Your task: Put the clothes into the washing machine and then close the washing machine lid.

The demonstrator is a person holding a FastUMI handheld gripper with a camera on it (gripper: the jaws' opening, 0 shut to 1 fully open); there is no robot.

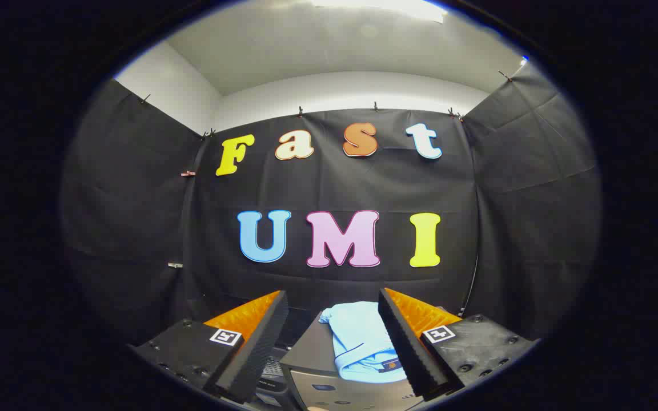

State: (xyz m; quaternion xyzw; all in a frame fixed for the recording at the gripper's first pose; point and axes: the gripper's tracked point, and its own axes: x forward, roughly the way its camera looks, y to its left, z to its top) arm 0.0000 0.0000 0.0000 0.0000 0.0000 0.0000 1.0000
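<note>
Light-blue clothes point(360, 339) lie atop the washing machine point(315, 357) between the parted gripper point(332, 342) fingers.

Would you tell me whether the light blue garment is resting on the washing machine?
Touching. The gripper view shows the light blue garment draped on the washing machine top, between the open gripper fingers.

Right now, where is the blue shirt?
In the gripper view, the blue shirt lies on top of the washing machine, between the open jaws and closer to the right one, untouched.
</note>
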